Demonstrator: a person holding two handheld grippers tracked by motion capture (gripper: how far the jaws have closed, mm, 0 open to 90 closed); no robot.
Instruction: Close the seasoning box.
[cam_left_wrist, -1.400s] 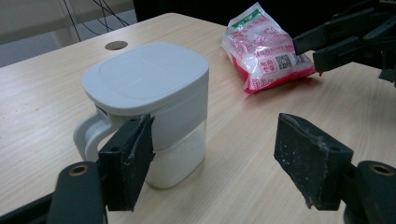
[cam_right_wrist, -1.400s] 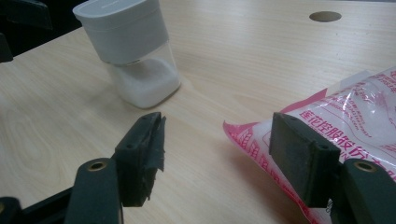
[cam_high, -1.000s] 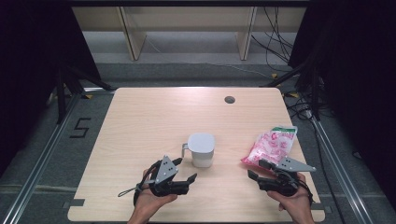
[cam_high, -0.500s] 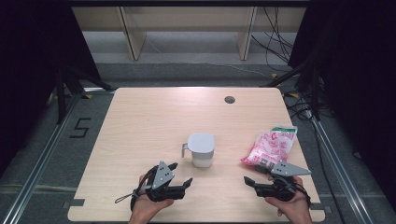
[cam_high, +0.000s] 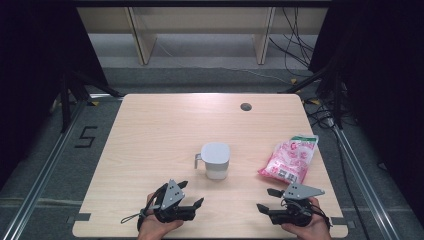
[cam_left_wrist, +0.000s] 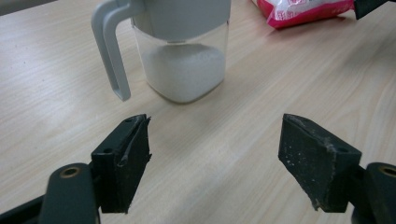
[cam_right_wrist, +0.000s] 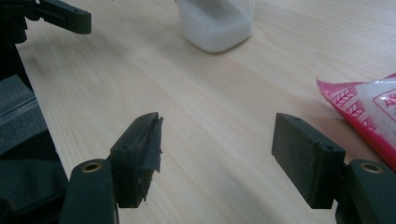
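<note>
1. Near the front edge of the pale wooden table (cam_high: 150, 130), the left tongs (cam_high: 191, 195) and the right tongs (cam_high: 266, 200) were held low, each in one of the person's hands, jaws apart and gripping nothing.
2. Between them and a little farther in stood the clear square jug with a grey lid and handle (cam_high: 215, 161), part-filled with white granules (cam_left_wrist: 182, 70); it stood upright, its handle turned toward the left side.
3. To the right of the jug, well apart from it, lay the pink and white plastic refill bag (cam_high: 290, 160), flat, near the table's right edge.
4. Judged from this layout, each item sat ahead of the tongs on its own side, so either could be reached without crossing arms.
5. Bare table lay ahead of both tongs; the left jaws pointed at the jug's base and handle.
6. Room beyond the bag was slight, so it was best drawn inward.
</note>
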